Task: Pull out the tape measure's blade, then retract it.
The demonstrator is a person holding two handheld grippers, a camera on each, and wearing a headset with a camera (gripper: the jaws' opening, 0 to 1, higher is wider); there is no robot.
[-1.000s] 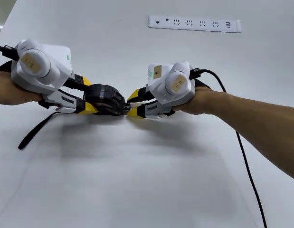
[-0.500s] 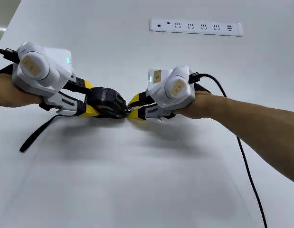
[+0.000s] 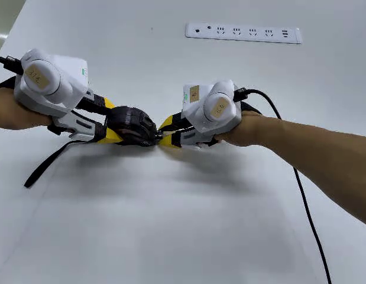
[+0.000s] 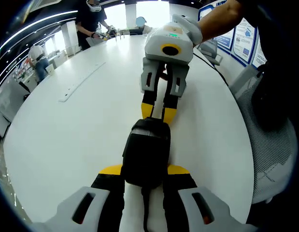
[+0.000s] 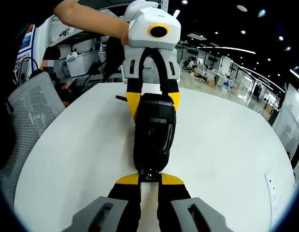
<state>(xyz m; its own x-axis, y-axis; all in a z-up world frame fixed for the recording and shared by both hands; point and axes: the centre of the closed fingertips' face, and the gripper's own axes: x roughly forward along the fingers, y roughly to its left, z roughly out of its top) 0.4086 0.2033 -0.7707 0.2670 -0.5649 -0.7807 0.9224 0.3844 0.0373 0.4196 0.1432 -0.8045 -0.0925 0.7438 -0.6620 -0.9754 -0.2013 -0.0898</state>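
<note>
Centre-left, low over the tabletop (image 3: pixel 171 225), the tape measure (image 3: pixel 130 125) has its case clamped in the left gripper (image 3: pixel 115 121) fingers. The right gripper (image 3: pixel 165 131) fingers are narrow, pinched on the blade tip (image 5: pixel 149 175) at the case mouth. Risks: the thin tip slips from the pinch and snaps back; the case twists in the left hold; the loose strap (image 3: pixel 47 163) snags.
</note>
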